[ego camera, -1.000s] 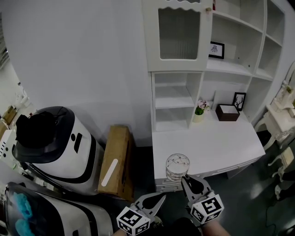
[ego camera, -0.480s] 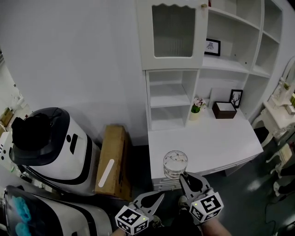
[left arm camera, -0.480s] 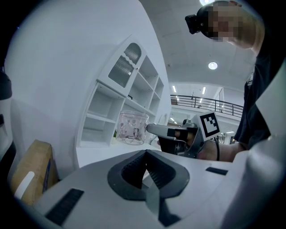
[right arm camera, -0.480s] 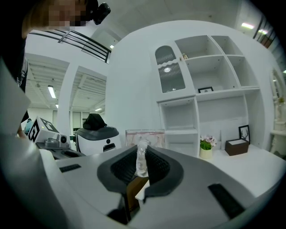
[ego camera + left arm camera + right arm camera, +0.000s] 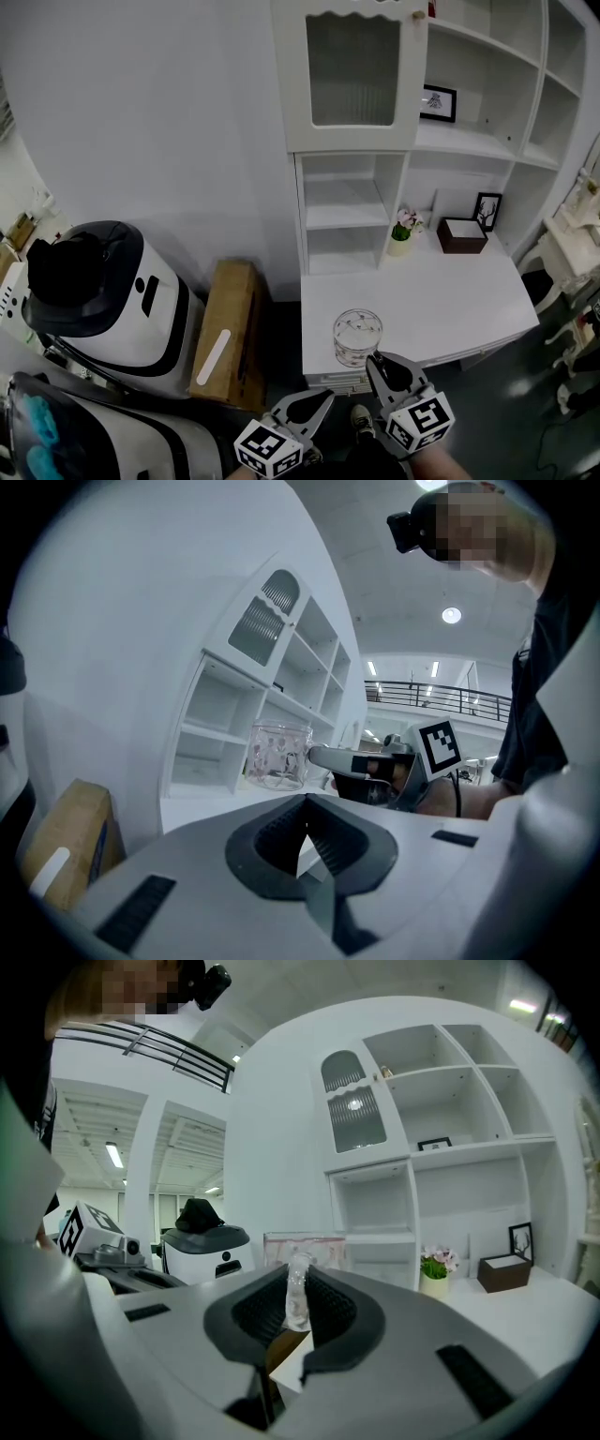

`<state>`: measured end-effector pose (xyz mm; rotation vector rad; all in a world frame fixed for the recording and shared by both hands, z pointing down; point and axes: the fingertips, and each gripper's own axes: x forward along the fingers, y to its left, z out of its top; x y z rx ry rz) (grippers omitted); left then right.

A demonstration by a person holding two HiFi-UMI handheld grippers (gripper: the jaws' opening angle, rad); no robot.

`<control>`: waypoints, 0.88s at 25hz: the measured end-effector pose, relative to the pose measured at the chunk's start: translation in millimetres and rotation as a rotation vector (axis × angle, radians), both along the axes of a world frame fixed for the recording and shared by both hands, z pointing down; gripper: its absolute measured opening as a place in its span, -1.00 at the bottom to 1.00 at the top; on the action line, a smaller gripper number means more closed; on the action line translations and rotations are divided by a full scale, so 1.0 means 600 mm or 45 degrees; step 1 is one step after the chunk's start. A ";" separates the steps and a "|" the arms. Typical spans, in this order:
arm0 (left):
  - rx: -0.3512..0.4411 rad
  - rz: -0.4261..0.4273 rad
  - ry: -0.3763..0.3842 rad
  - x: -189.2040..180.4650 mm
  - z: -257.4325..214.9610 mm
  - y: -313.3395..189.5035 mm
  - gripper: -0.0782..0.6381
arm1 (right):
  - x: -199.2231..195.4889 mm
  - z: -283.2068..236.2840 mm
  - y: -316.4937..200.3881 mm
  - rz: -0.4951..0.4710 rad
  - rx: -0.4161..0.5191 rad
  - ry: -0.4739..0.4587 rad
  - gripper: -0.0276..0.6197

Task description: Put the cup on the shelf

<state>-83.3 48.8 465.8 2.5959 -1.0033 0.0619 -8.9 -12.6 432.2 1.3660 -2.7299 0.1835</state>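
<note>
A clear glass cup (image 5: 357, 337) with a faint pink pattern hangs over the front left corner of the white desk (image 5: 441, 300), held by its handle in my right gripper (image 5: 378, 363), which is shut on it. The same cup (image 5: 277, 755) shows in the left gripper view, and its handle (image 5: 297, 1295) sits between the jaws in the right gripper view. My left gripper (image 5: 323, 402) is shut and holds nothing, low and to the left of the cup. The white shelf unit (image 5: 347, 204) with open compartments stands at the back of the desk.
A small flower pot (image 5: 402, 232), a brown box (image 5: 462, 234) and a picture frame (image 5: 486, 210) stand at the desk's back. A cardboard box (image 5: 225, 332) leans left of the desk. White-and-black machines (image 5: 103, 300) fill the left floor.
The view has shifted a little; the cup and both grippers keep nearly the same place at the desk's front edge.
</note>
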 end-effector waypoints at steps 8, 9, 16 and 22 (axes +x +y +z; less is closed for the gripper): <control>-0.008 -0.032 -0.004 0.023 0.000 -0.033 -0.77 | 0.019 0.000 -0.040 -0.033 -0.003 -0.005 -0.82; -0.007 -0.034 -0.004 0.027 -0.001 -0.036 -0.77 | 0.022 0.000 -0.044 -0.036 -0.004 -0.005 -0.82; -0.001 -0.053 -0.006 0.046 -0.007 -0.061 -0.77 | 0.038 -0.002 -0.072 -0.058 -0.003 -0.005 -0.82; -0.001 -0.081 -0.009 0.057 -0.009 -0.085 -0.77 | 0.044 -0.002 -0.101 -0.089 -0.004 -0.010 -0.82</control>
